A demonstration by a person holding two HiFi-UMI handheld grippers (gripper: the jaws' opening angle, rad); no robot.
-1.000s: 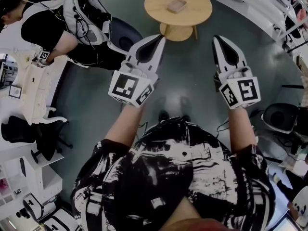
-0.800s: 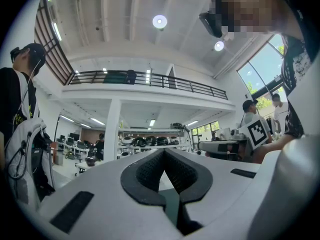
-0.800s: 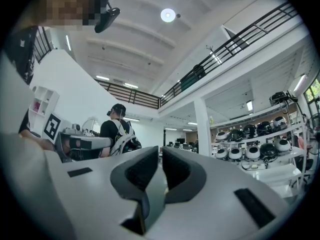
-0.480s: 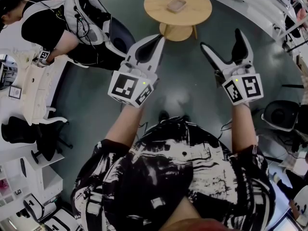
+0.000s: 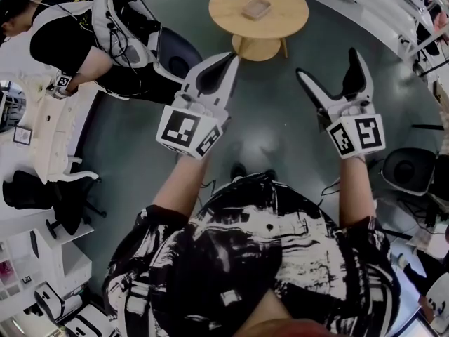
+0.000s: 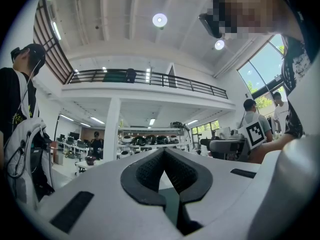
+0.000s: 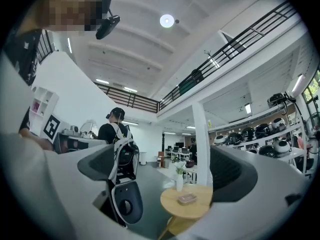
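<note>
Both grippers are held up in front of the person, over bare floor. My left gripper (image 5: 232, 56) is shut, its dark pads (image 6: 150, 171) pressed together with nothing between them. My right gripper (image 5: 330, 66) is open wide and empty; its dark pads (image 7: 96, 162) frame the room ahead. Nearest ahead is a small round wooden table (image 5: 280, 20), also visible between the right jaws as the round table (image 7: 172, 204). On it lie a small flat box (image 5: 256, 8) and a white vase (image 7: 179, 181) with a plant.
A person in black with a white backpack (image 5: 123, 16) stands at the left by a white desk (image 5: 49, 128). A dark chair (image 5: 175, 51) is beside them. Another chair (image 5: 410, 170) sits at the right. Shelves of helmets (image 7: 270, 141) stand far off.
My right gripper has opened from shut to wide open. The left gripper has stayed shut and nearly still.
</note>
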